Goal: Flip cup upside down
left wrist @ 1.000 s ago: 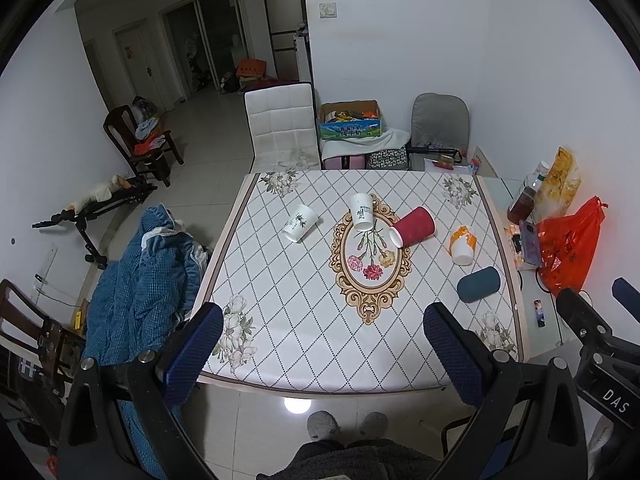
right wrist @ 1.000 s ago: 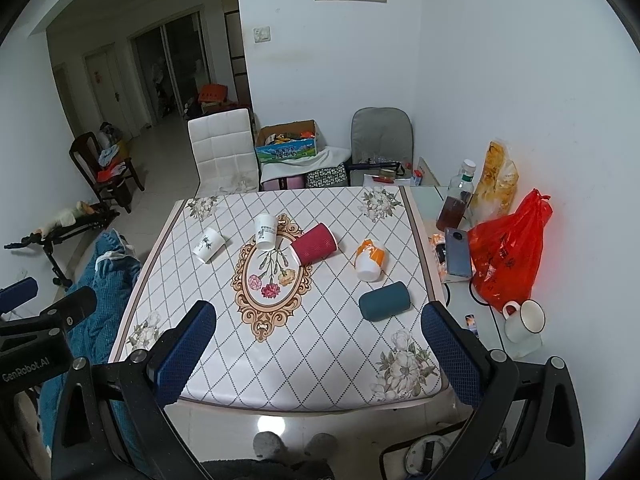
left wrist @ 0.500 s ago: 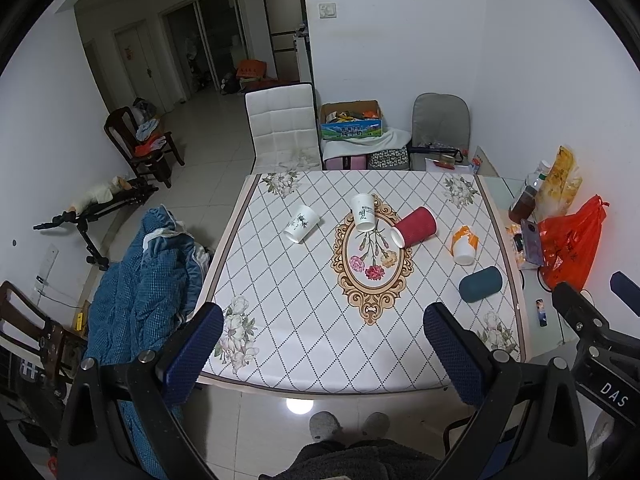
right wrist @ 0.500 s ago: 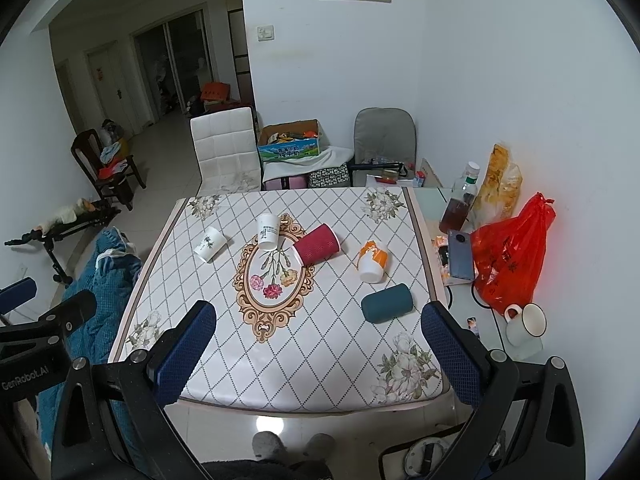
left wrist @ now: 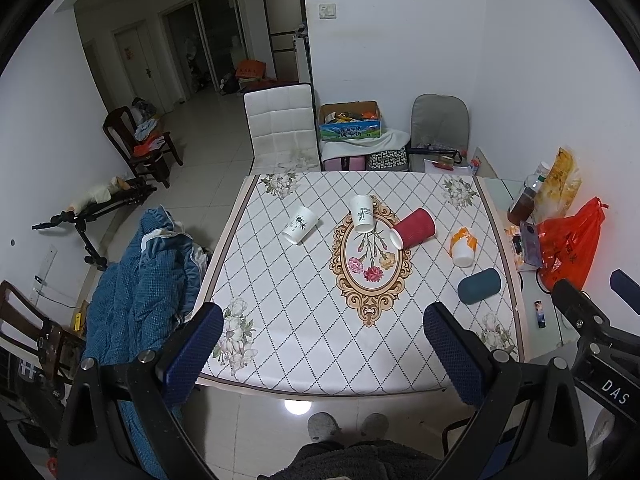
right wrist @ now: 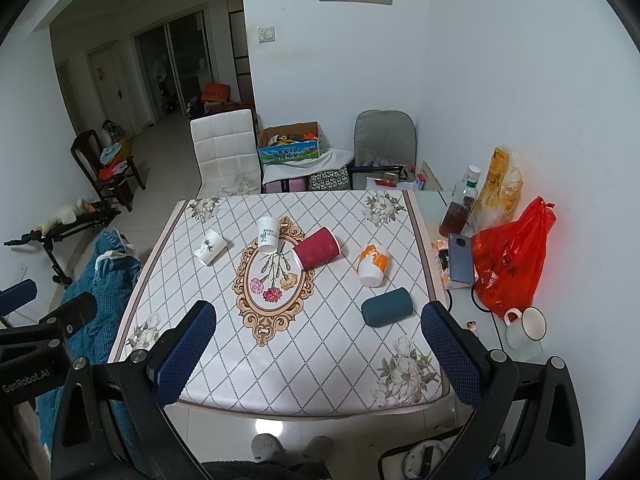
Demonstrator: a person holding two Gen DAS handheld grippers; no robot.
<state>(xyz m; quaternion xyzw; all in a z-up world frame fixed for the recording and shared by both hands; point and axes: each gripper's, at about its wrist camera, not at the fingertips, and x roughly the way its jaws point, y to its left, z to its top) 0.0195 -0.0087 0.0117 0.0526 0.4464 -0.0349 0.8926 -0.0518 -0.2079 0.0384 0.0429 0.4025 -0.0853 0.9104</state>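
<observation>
Several cups lie on their sides on the patterned table (left wrist: 304,328): a white cup with a plant print (left wrist: 301,225) at the left, a white printed cup (left wrist: 362,214) near the middle, a red cup (left wrist: 414,228), an orange-and-white cup (left wrist: 463,246) and a dark teal cup (left wrist: 479,286). They also show in the right wrist view: plant-print cup (right wrist: 210,247), white cup (right wrist: 267,235), red cup (right wrist: 316,248), orange cup (right wrist: 373,265), teal cup (right wrist: 387,306). My left gripper (left wrist: 323,350) and right gripper (right wrist: 319,346) are both open and empty, high above the table's near edge.
A glass side table at the right holds a bottle (right wrist: 460,206), a phone (right wrist: 460,258), a red plastic bag (right wrist: 512,264) and a white mug (right wrist: 526,326). A white chair (left wrist: 280,130) stands behind the table. A blue blanket (left wrist: 136,280) lies on a chair at the left.
Both views have shifted only slightly; the grippers have drifted a little while staying open. The cups have not moved.
</observation>
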